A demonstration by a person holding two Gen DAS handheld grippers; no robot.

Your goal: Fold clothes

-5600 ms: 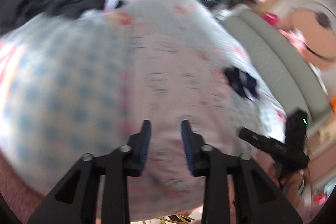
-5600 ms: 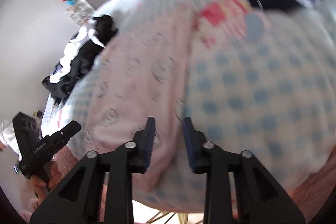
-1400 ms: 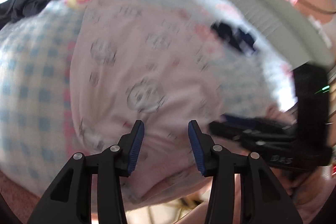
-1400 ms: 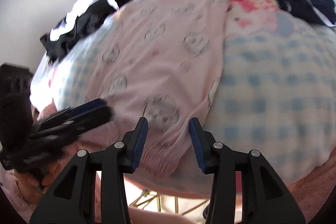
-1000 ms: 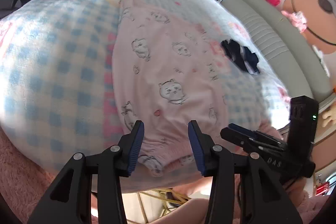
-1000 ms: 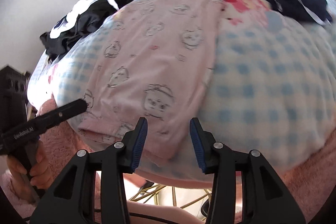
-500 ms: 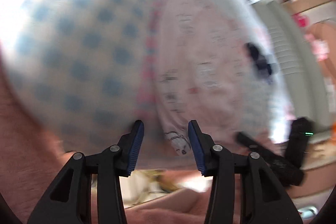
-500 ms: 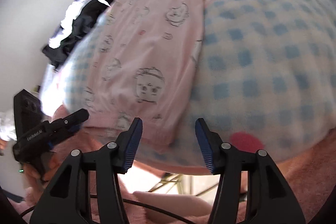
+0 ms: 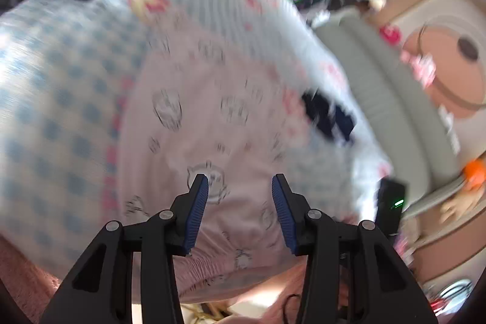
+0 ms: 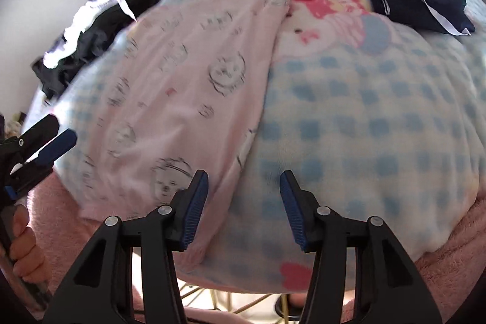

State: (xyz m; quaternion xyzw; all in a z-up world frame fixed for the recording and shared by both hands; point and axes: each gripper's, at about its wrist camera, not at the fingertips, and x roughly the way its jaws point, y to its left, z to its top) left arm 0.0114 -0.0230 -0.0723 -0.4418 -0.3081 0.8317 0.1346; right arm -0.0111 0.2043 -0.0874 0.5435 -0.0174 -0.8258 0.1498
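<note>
While both tongs hang wide and empty, the pink garment (image 10: 188,87) lies flat on the checked blanket (image 10: 364,123).
Left gripper (image 9: 240,208) and right gripper (image 10: 243,202) should pinch the near hem's corners (evenly, I judge) before lifting.

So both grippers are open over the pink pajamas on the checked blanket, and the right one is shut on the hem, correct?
Not quite. The right gripper is open too, holding nothing; the right wrist view shows its jaws apart above the pink pajamas and checked blanket. The left gripper is open as well.
</note>
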